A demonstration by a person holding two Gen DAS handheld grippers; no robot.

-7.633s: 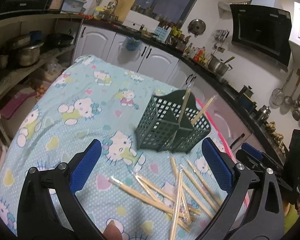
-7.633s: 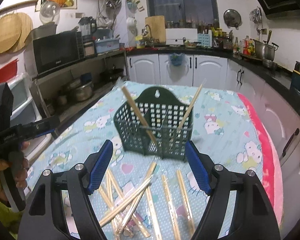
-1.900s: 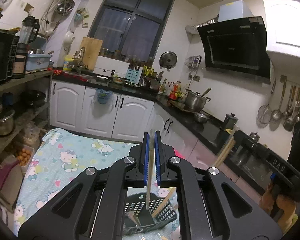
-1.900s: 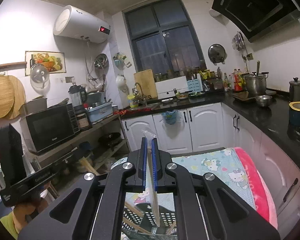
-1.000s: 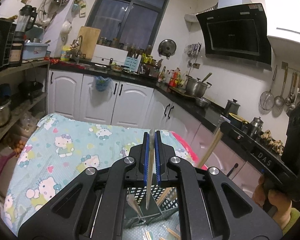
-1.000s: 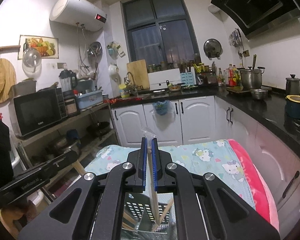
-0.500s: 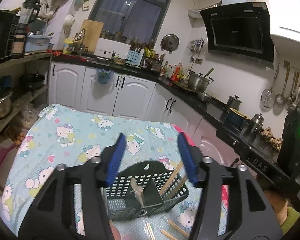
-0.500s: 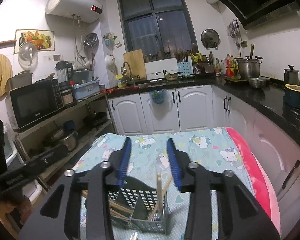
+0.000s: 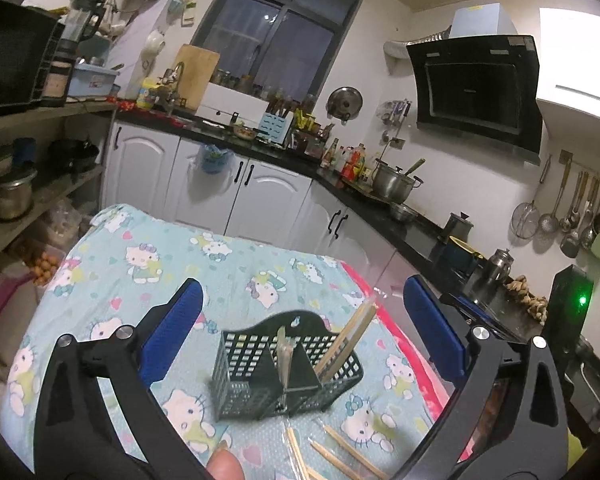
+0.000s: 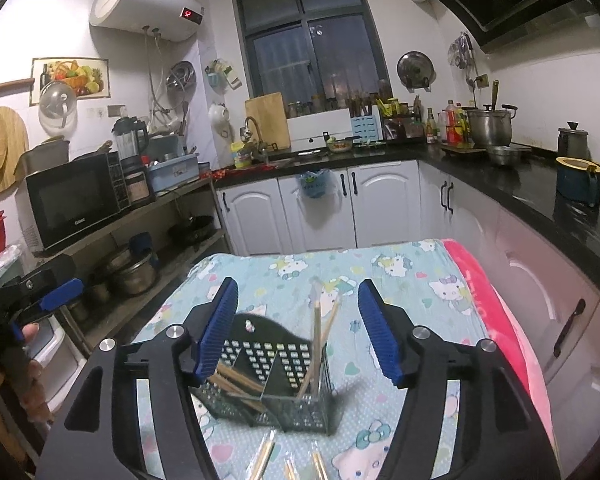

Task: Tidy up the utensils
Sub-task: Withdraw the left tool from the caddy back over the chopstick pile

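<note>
Loose chopsticks: pale wooden chopsticks [image 9: 332, 454] lie scattered on the cloth nearest the cameras, just in front of the basket
Left tongs: the left gripper [image 9: 300, 334] has blue-padded jaws spreading wide apart; nothing is between the pads; it hangs above the basket
Right tongs: the right gripper [image 10: 298, 328] has jaws opening, partly spread; they grip nothing; upright chopsticks [image 10: 317, 344] rise in the gap without touching the pads
Basket: the dark green perforated plastic utensil basket [image 9: 284, 372] stands upright on the light blue cartoon-cat tablecloth [image 9: 140, 260]; chopsticks lean in its divided compartments
Beyond: white kitchen cabinets [image 10: 320, 208] under a black countertop [image 10: 500, 172]
</note>
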